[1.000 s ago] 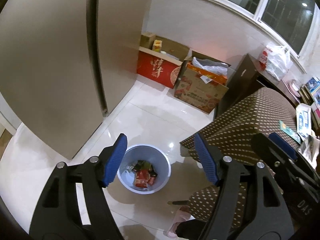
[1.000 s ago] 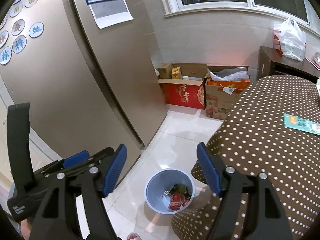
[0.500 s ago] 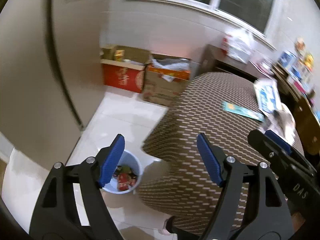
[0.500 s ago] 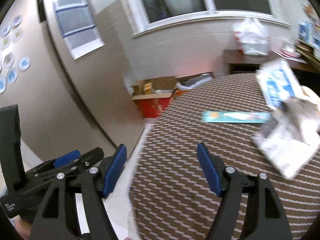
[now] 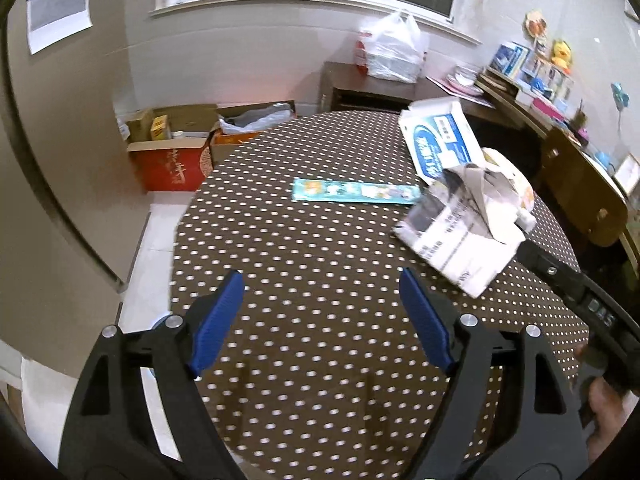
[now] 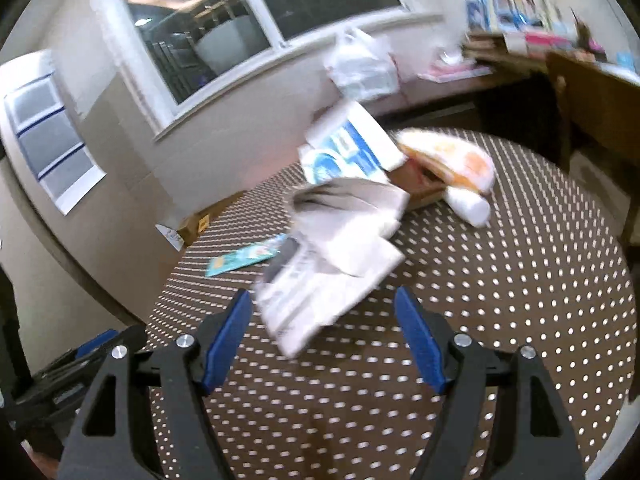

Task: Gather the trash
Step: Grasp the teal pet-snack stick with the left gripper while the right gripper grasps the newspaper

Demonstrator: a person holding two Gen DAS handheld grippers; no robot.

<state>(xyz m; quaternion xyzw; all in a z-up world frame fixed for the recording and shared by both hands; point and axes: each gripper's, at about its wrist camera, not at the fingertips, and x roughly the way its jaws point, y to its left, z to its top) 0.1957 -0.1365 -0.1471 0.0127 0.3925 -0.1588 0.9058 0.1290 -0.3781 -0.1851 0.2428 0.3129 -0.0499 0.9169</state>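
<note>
Here, both grippers over the table:
Left gripper (image 5: 320,320): released; jaws have just been opening wider, only dotted cloth between the blue pads.
Right gripper (image 6: 322,334): released, jaws spread; the near corner of the newspaper shows between the pads in its view, whether it touches them cannot be told.
Table (image 5: 320,264): round, brown cloth with white dots; left edge curves from 7 to 11 o'clock in the left view, pale floor tiles (image 5: 140,264) beyond it.
Open room: bare cloth across the whole near half, from the pads out to the flat teal packet (image 5: 356,191) at 12 o'clock.
Trash: crumpled newspaper (image 5: 460,236) at 2 o'clock in the left view, dead ahead in the right view (image 6: 332,256); blue-and-white carton (image 5: 440,142) behind it, touching.
Far side: orange-and-white wrapper (image 6: 448,160) and white tube-like item (image 6: 468,206) at 1 o'clock in the right view, behind the newspaper.
Off the table: cardboard boxes (image 5: 176,156) on the floor at 10 o'clock; white plastic bag (image 5: 392,54) on a dark cabinet at 12 o'clock.
Hard to read: right view is motion-blurred, print illegible; what lies under the newspaper is hidden.
Cut off: the right gripper's body enters the left view at 4 o'clock, its jaws behind the paper.
</note>
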